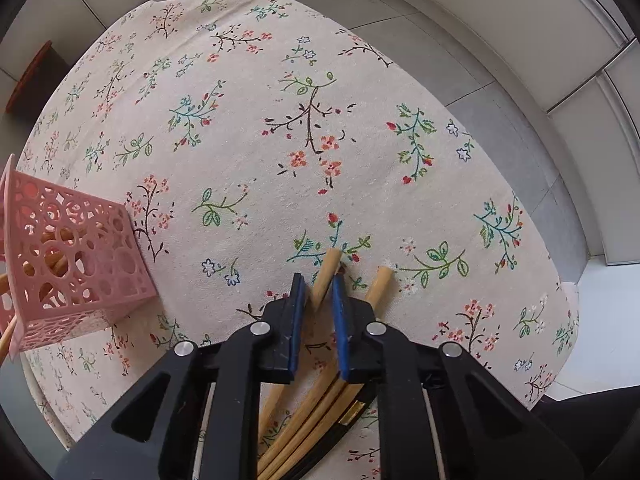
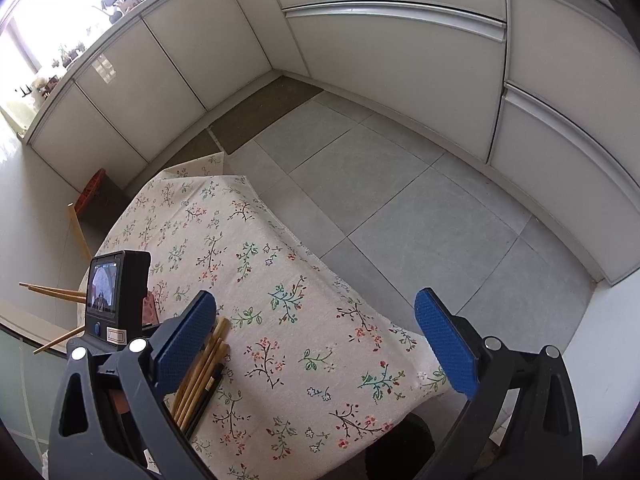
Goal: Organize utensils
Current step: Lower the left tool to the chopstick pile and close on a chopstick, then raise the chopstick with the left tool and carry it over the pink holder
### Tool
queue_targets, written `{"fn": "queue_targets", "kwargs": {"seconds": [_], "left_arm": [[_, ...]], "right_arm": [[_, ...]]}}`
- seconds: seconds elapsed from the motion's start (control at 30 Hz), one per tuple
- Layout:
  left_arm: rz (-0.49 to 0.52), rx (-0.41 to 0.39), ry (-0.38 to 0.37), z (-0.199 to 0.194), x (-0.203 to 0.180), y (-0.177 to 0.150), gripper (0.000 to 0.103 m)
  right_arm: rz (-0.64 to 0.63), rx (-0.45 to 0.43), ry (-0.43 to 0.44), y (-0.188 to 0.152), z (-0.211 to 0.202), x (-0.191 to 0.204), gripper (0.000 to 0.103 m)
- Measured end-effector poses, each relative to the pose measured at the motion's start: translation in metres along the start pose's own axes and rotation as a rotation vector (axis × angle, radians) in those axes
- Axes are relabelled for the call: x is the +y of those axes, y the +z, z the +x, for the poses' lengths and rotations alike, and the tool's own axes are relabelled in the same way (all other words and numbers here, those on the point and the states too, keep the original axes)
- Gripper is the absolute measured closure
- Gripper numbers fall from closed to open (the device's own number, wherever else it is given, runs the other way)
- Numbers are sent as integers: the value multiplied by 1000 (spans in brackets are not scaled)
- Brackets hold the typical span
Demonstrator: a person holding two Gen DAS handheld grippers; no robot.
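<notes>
My left tool [image 1: 319,286] pinches one wooden chopstick [image 1: 326,272] from the pile right of the pink basket [image 1: 76,264]. My right tool [image 2: 316,344] hangs wide open, empty, above the desk [image 2: 280,280].

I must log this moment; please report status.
Left gripper shut on one chopstick. Right gripper open, empty. Pink holder left of it. Nothing in the way.

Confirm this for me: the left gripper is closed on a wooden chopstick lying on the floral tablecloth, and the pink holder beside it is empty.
One detail is wrong. The pink holder is not empty: the left wrist view shows wooden sticks inside it through the cut-outs. The rest stands: the left gripper is closed on a wooden chopstick on the floral tablecloth.
</notes>
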State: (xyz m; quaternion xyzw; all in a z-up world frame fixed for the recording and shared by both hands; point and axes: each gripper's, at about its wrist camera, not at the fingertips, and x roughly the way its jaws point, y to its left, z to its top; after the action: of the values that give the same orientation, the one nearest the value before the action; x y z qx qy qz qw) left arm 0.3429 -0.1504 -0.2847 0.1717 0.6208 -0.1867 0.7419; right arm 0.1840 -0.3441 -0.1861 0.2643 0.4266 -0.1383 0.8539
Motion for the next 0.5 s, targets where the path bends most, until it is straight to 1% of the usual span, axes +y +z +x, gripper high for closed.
{"fn": "queue_targets", "kwargs": {"seconds": [0.03,0.13,0.2,0.33,0.37,0.43,0.5], "left_arm": [[0,-18,-1,-2,2,-3,90],[8,-73,28,-17,8,-13,91],[8,-110,28,-33,14,-22,92],[12,-173,21,-70,26,-44,93],[11,-183,23,-79,25,-44,93],[4,-200,20,-96,27,-61,93],[-13,-225,13,-110,36,-76,95]], "right_arm": [[3,16,8,0,4,3,6],[27,72,41,2,23,15,6],[9,90,41,3,35,30,6],[-34,178,50,-1,68,60,6],[-41,204,52,-3,77,67,7],[-46,240,48,-7,93,81,10],[-60,265,37,-10,107,94,17]]}}
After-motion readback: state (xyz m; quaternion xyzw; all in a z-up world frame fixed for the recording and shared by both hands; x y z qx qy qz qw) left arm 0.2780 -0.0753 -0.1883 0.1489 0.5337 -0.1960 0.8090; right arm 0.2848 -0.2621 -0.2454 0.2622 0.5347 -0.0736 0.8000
